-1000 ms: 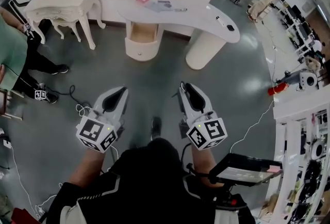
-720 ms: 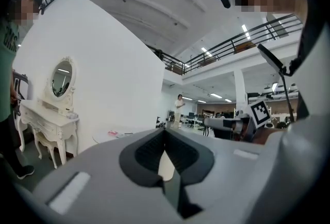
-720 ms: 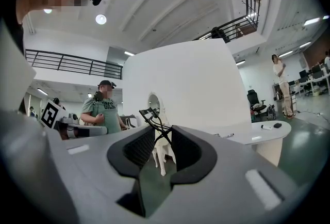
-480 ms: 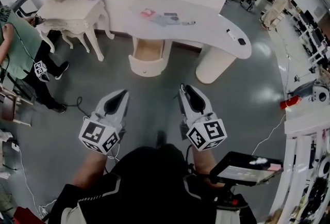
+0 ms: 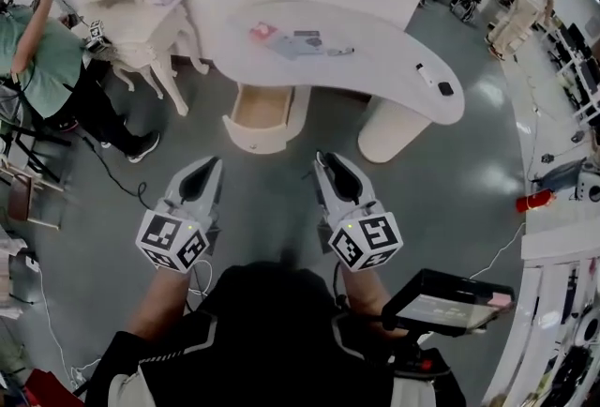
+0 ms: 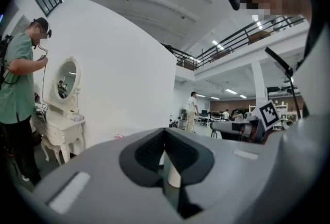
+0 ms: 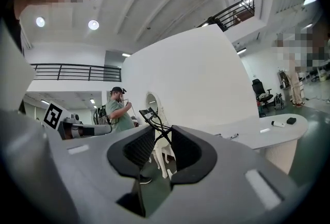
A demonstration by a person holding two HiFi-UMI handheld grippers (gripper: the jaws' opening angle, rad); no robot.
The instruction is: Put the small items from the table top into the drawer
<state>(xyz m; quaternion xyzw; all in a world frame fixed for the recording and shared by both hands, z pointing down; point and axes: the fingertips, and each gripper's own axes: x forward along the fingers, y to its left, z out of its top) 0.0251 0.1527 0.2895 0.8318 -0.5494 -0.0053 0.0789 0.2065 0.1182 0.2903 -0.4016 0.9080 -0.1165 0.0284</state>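
Observation:
A white curved table [image 5: 375,67] stands ahead by the wall. On it lie a pink item [image 5: 262,30], grey sheets [image 5: 295,43], a pen [image 5: 340,51], a white marker [image 5: 425,74] and a small black item [image 5: 445,88]. Under its left end a drawer [image 5: 260,119] stands pulled out, and I see nothing inside it. My left gripper [image 5: 197,180] hangs over the floor short of the drawer, shut and empty. My right gripper [image 5: 336,173] hangs beside it, jaws a little apart with nothing between them. The right gripper view shows the marker [image 7: 277,124] far off.
A white vanity table with an oval mirror [image 5: 141,11] stands left of the curved table. A person in a green shirt [image 5: 47,58] stands by it, with cables on the floor. A tablet on a stand [image 5: 445,302] sits at my right hip. A red extinguisher [image 5: 534,202] lies far right.
The table and drawer have slid lower in the head view, so they lie nearer. Both grippers have shifted slightly left, jaws unchanged. The person in green has moved towards the vanity table.

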